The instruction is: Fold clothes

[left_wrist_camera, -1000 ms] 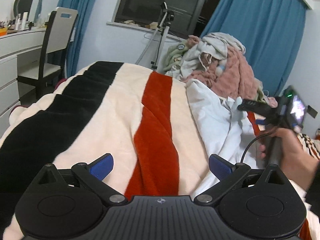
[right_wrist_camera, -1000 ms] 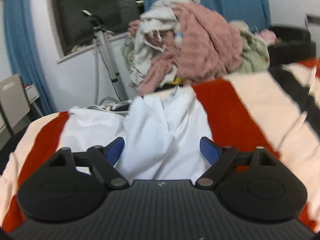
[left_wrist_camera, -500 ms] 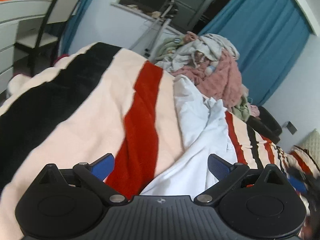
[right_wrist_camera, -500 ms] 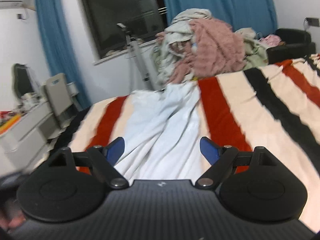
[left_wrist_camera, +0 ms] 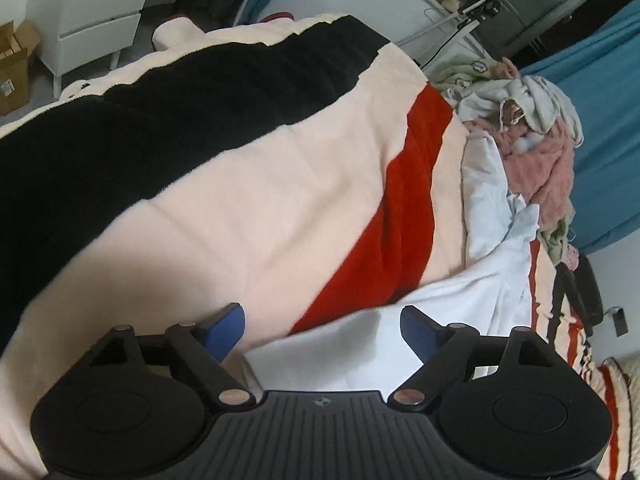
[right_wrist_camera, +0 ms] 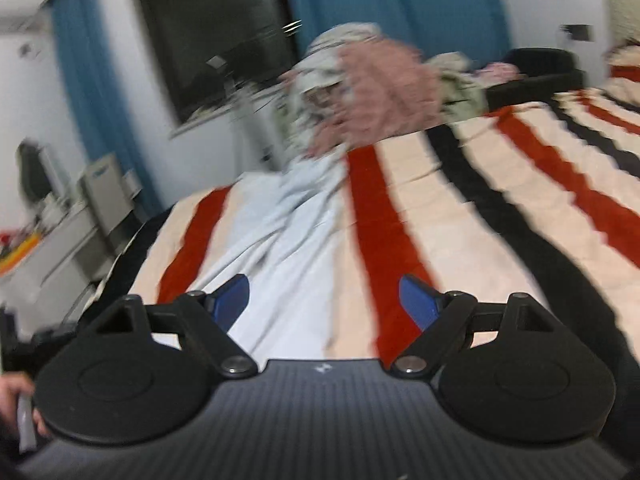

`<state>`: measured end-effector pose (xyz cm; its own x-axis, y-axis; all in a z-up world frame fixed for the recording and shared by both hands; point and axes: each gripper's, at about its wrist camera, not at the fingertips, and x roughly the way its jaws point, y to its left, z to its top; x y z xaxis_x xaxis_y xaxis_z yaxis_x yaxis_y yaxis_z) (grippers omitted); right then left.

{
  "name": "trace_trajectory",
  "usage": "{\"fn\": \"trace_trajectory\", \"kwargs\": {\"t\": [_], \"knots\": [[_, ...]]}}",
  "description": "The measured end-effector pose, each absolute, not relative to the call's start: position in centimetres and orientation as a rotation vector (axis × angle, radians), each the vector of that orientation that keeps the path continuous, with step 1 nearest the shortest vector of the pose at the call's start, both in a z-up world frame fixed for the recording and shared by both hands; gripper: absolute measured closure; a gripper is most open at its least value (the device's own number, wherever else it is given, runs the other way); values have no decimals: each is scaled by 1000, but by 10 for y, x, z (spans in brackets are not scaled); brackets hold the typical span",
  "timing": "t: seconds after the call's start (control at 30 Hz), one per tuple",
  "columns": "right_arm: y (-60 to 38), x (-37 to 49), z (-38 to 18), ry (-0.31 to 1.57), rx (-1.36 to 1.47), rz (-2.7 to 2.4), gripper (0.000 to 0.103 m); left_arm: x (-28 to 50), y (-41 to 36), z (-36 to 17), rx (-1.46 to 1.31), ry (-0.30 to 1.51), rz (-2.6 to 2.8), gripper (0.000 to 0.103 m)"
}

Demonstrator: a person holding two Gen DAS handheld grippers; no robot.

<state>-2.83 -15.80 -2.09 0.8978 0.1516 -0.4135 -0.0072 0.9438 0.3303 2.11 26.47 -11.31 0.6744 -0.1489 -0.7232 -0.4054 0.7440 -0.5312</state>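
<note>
Nearest in the left wrist view: left gripper [left_wrist_camera: 322, 330] angled down over the near hem of the white garment [left_wrist_camera: 472, 300], blue fingers [left_wrist_camera: 228, 326] apart but closing, cloth under the gap, pads not yet pressing on it. Looks like the start of a fold: taking hold of the near edge. Next move, as a judgement: lower onto the hem, finish the pinch on a single layer near the corner, avoid catching the striped blanket [left_wrist_camera: 248, 208] beneath.

In the right wrist view: right gripper [right_wrist_camera: 322, 300] set wide, nothing held, hovering above the same white garment [right_wrist_camera: 292, 248], which runs lengthwise away along the striped blanket [right_wrist_camera: 480, 216] between two red bands. Probably due to take the matching corner on the right side of the hem.

Farther off: pile of unfolded clothes [right_wrist_camera: 372, 92] at the far end of the bed, touching or just beyond the garment's far end.

Hard to make out: right view smeared by motion, so creases and collar unclear. Near hem hidden behind both gripper bodies. Sleeves not distinguishable. Only a sliver of a hand [right_wrist_camera: 12, 400] at the lower left edge.
</note>
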Motion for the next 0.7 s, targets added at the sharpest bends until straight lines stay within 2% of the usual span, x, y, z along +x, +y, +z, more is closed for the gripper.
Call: {"fn": "trace_trajectory", "kwargs": {"t": [0.07,0.13,0.17,0.2,0.23,0.4,0.6,0.7], "knots": [[-174,-31,-19,434,359,41,19,19,257,-114,-690,857,178,28],[-180,-28,-27,464,380,18,19,18,247,-115,-630,884,205,51],[-179,-25,-31,484,386,28,19,18,243,-114,-600,893,221,57],[-179,-23,-35,504,392,38,19,17,241,-113,-574,896,237,73],[-178,-20,-38,521,397,47,19,16,239,-112,-555,895,246,93],[-175,-21,-41,526,388,74,19,-9,203,-73,-320,754,244,98],[-184,-28,-42,499,402,16,19,-87,94,-16,71,492,3,99],[-185,-28,-42,489,404,16,19,-108,43,-19,132,497,-184,99]]}}
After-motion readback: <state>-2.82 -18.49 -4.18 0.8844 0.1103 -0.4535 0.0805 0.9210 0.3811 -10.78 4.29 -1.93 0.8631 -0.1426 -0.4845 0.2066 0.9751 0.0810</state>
